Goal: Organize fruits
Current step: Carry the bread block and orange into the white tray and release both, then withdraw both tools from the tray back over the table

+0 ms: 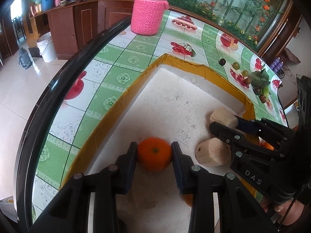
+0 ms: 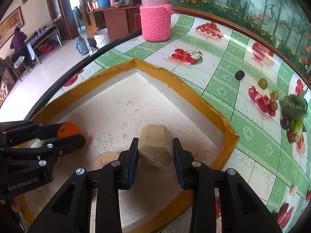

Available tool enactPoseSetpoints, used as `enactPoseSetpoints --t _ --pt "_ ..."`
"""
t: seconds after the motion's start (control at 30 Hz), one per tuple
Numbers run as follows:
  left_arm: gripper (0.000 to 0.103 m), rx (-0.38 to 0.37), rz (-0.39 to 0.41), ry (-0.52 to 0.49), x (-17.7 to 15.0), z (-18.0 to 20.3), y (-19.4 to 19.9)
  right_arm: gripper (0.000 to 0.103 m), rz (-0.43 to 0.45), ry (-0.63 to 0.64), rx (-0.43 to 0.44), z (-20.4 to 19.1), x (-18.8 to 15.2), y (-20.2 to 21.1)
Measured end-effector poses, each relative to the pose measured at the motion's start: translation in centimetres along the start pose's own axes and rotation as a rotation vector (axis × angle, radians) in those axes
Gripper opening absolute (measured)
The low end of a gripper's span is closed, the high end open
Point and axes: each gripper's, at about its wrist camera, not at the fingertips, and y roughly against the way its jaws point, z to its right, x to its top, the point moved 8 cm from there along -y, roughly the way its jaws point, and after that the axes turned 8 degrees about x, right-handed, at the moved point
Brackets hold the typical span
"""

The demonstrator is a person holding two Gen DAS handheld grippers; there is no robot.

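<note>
An orange (image 1: 154, 154) sits squeezed between the pads of my left gripper (image 1: 154, 149), low over the floor of a white foam tray with a yellow taped rim (image 1: 194, 64). My right gripper (image 2: 155, 145) is shut on a beige peeled chunk (image 2: 155, 148) above the same tray (image 2: 223, 116). In the left wrist view the right gripper (image 1: 223, 123) comes in from the right with that chunk (image 1: 222, 116). A second beige chunk (image 1: 211, 152) lies loose on the tray floor between the two grippers, seen also as the second chunk (image 2: 106, 158). The left gripper (image 2: 72, 133) holds the orange (image 2: 68, 130) at the left.
A pink jar in a knitted sleeve (image 1: 148, 13) stands beyond the tray's far corner. Several small round fruits (image 2: 262, 83) and a leafy green (image 2: 293, 106) lie on the fruit-print tablecloth to the right. The table's black edge (image 1: 58, 81) runs along the left.
</note>
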Motion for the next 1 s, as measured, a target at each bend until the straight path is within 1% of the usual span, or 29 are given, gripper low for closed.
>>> enactPoseSetpoints --t 0.13,0.17,0.23,0.3,0.33,0.47,0.6,0.73,0.77,0.83,0.9,0.93,1.0 --pt "0.038 -0.001 0.009 0.035 0.0 -0.2 0.1 0.033 -0.01 0.031 -0.024 -0.2 0.0 -0.1" --pt "0.038 -0.004 0.007 0.044 0.0 -0.3 0.1 0.034 -0.014 0.04 -0.033 -0.2 0.0 0.0" --pt "0.043 -0.028 0.0 0.07 -0.1 -0.4 0.2 0.038 -0.021 0.046 -0.048 0.0 -0.1 0.1" --pt "0.056 -0.047 -0.004 0.102 -0.3 -0.6 0.4 0.038 -0.027 0.049 -0.06 0.1 -0.2 0.2" --pt "0.058 -0.047 -0.002 0.11 -0.4 -0.6 0.5 0.038 -0.028 0.056 -0.067 0.1 -0.3 0.4" --pt "0.059 -0.038 0.002 0.116 -1.2 -0.7 0.9 0.038 -0.033 0.081 -0.091 -0.2 -0.8 1.1" --pt "0.061 -0.043 -0.005 0.146 -1.9 -1.2 1.5 0.04 -0.017 0.079 -0.09 -0.5 -1.3 2.4" --pt "0.065 -0.032 0.006 0.145 -2.7 -1.0 2.4 0.042 0.004 0.068 -0.073 -0.9 -2.0 4.1" --pt "0.066 -0.03 0.009 0.145 -2.9 -0.9 2.8 0.044 0.011 0.065 -0.069 -1.1 -2.2 4.6" --pt "0.069 -0.03 0.023 0.147 -3.3 -0.6 3.5 0.046 0.027 0.061 -0.058 -1.4 -2.6 5.6" --pt "0.075 -0.024 0.037 0.144 -3.6 -0.2 4.3 0.047 0.042 0.055 -0.042 -1.8 -3.0 6.7" --pt "0.077 -0.019 0.047 0.144 -3.8 0.0 4.8 0.048 0.051 0.052 -0.037 -1.9 -3.2 7.3" --pt "0.079 -0.02 0.067 0.139 -4.1 0.5 5.7 0.054 0.064 0.05 -0.029 -2.2 -3.7 8.4"
